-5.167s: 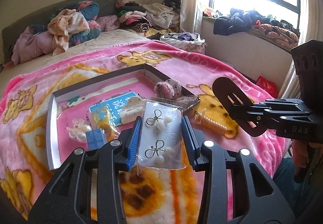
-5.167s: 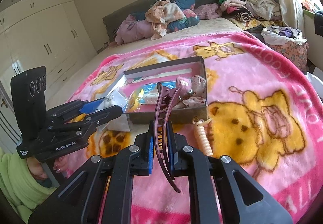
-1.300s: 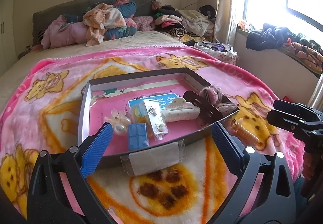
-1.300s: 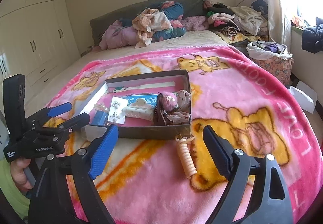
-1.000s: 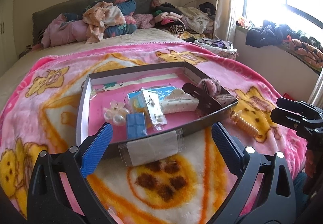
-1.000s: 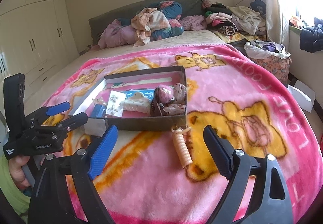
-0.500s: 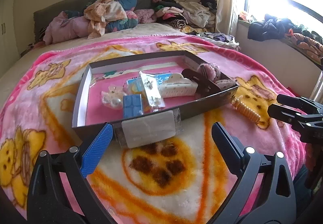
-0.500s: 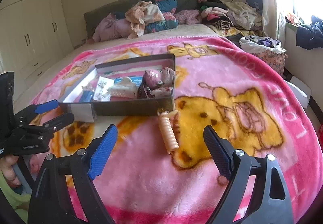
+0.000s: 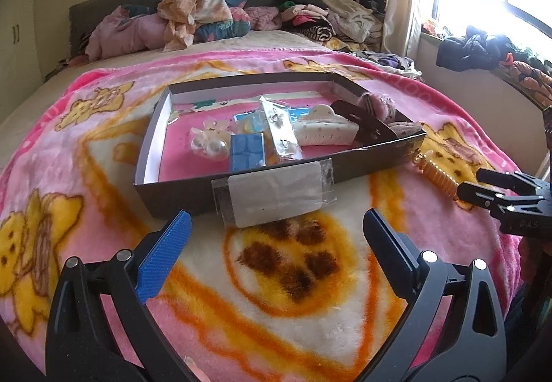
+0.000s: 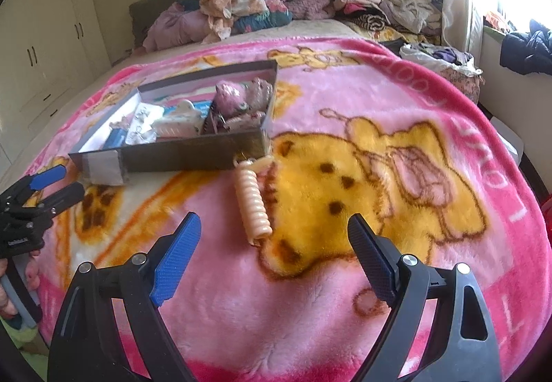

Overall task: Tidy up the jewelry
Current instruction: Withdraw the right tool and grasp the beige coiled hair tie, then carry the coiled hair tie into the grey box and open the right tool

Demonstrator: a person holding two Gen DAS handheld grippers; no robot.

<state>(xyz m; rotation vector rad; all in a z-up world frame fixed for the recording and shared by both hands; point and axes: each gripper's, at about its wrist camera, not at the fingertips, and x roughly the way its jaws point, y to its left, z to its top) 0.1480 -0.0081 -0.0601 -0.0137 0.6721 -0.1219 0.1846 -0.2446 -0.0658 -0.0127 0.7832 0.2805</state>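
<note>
In the left wrist view we see our left gripper (image 9: 274,230) at the bottom of the frame, its two fingers spread wide and holding nothing. Just above it, in the centre, the dark box (image 9: 379,159) lies on the pink bear blanket (image 9: 310,278) of the bed. A clear packet with a white card (image 9: 276,192) leans against the near wall of the box, outside it, on the blanket.

Inside the box we see several pieces. At the left there is a pearl flower clip (image 9: 208,142), and beside it a blue clip card (image 9: 246,152). A clear earring packet (image 9: 281,132) lies tilted in the middle, touching a cream claw clip (image 9: 324,130). To the right of this are a dark brown hair clip (image 9: 362,121) and pink fluffy scrunchies (image 9: 379,104) in the right corner.

The beige spiral hair tie (image 9: 436,175) lies outside the box, on the blanket just beside its right corner. In the right wrist view the same spiral hair tie (image 10: 253,201) is in the centre of the frame, its upper end close to the corner of the box (image 10: 193,151). Our right gripper (image 10: 274,244) is at the bottom of that frame, also released and wide apart, with the hair tie lying above the gap between its fingers, not touched. At the left edge we see the left gripper (image 10: 57,182).
</note>
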